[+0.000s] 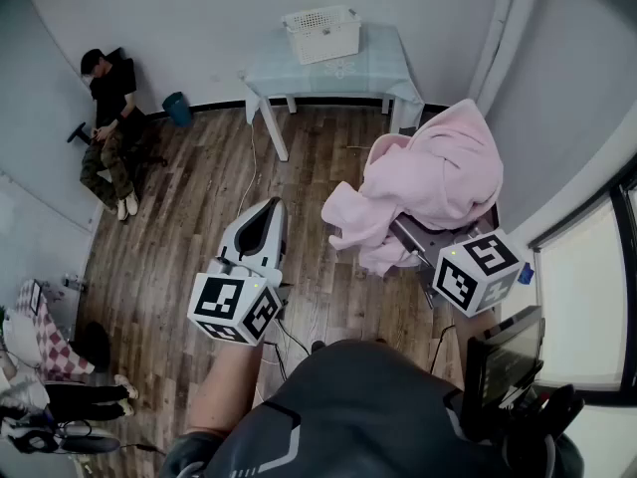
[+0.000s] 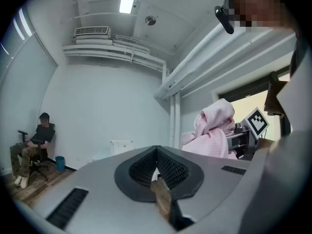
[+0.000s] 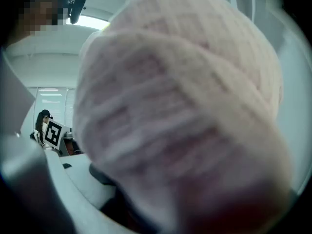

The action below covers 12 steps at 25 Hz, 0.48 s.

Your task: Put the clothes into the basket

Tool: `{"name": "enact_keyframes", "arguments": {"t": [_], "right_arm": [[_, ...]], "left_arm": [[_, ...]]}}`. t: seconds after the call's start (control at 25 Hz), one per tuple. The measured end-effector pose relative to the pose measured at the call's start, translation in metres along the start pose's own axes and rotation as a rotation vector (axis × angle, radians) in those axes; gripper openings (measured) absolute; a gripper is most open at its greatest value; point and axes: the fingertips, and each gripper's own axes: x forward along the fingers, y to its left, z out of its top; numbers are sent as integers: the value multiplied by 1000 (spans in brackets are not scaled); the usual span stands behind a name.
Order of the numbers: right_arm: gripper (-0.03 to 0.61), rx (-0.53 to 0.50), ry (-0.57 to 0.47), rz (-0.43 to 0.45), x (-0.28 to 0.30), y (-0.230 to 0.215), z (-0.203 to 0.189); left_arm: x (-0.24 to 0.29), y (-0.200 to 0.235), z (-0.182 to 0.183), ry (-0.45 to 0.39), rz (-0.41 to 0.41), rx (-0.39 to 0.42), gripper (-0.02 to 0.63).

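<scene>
Floor (image 1: 199, 197): open wood planks ahead of you.
Left gripper (image 1: 267, 217): clenched, empty, over bare floor.
Right gripper (image 1: 406, 231): grasping the bundled pink garment (image 1: 438, 177) — clear of the floor.
Basket (image 1: 321, 34): on the far table (image 1: 373, 68) — well apart from the garment.

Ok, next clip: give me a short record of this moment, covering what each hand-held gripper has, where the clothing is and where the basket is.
left hand-held gripper: jaws together, nothing held, above the wood floor
right hand-held gripper: closed on the bunched pink garment, carried in the air
basket: white, on the table by the far wall; contents not visible
task status: garment not yet in basket
bystander: seated person at the left wall
</scene>
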Motion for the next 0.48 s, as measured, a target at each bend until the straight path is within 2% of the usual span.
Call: {"name": "enact_keyframes", "arguments": {"t": [0.48], "right_arm": [[364,-9,-8,-6,-1,3,2]], "left_arm": [[-3,-1,1,-12,3,9,8]]}}
